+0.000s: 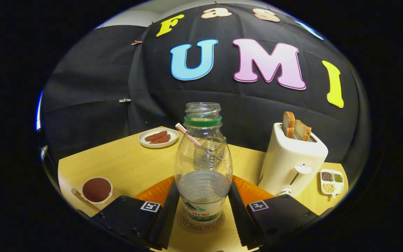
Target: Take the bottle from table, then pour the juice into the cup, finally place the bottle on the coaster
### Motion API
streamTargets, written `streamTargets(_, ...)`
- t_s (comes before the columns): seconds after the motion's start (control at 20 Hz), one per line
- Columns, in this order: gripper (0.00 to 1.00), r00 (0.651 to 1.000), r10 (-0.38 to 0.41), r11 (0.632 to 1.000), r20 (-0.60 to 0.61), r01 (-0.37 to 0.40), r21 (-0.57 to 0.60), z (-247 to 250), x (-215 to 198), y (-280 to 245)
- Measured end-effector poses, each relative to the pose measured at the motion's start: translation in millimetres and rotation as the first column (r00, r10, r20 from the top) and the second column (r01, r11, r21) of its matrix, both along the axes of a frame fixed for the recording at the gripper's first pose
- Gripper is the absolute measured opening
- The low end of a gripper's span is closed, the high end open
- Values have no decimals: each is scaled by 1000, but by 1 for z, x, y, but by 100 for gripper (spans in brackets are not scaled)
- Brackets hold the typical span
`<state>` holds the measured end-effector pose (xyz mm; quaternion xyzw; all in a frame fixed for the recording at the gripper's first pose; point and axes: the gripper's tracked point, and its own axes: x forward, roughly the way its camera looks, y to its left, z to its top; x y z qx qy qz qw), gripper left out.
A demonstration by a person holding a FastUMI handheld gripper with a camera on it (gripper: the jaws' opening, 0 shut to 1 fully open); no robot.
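A clear plastic bottle (203, 157) with a green neck ring and no cap stands upright between my fingers, a little clear liquid in its lower part. Its base rests on a round printed coaster (187, 224) on the wooden table (124, 164). My gripper (204, 196) is shut on the bottle, both fingers pressing on its lower sides. A white cup (97, 189) filled with dark red juice stands to the left of the left finger, apart from the bottle.
A white toaster (292, 164) with two bread slices stands ahead on the right, with a small divided dish of seeds (331, 182) beside it. A plate of sausages (158, 138) sits at the far left. An orange mat (156, 192) and a wire basket (208, 154) lie behind the bottle.
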<state>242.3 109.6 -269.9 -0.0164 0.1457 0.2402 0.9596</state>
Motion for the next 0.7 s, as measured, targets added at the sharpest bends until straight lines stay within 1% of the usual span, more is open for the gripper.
streamTargets(0.15,76,1000,-14,999,-8,14,34,1,-2,-2)
streamTargets(0.35,80,1000,-5,1000,-27,6,27,-3,-4,-2)
streamTargets(0.45,80,999,-17,1000,-38,17,16,-6,-5,-7)
streamTargets(0.5,87,999,-19,1000,-37,20,14,-2,-6,-9)
streamTargets(0.55,100,999,-30,999,-35,31,11,-3,-4,-11)
streamTargets(0.7,98,998,-44,999,-43,45,22,5,-10,-18)
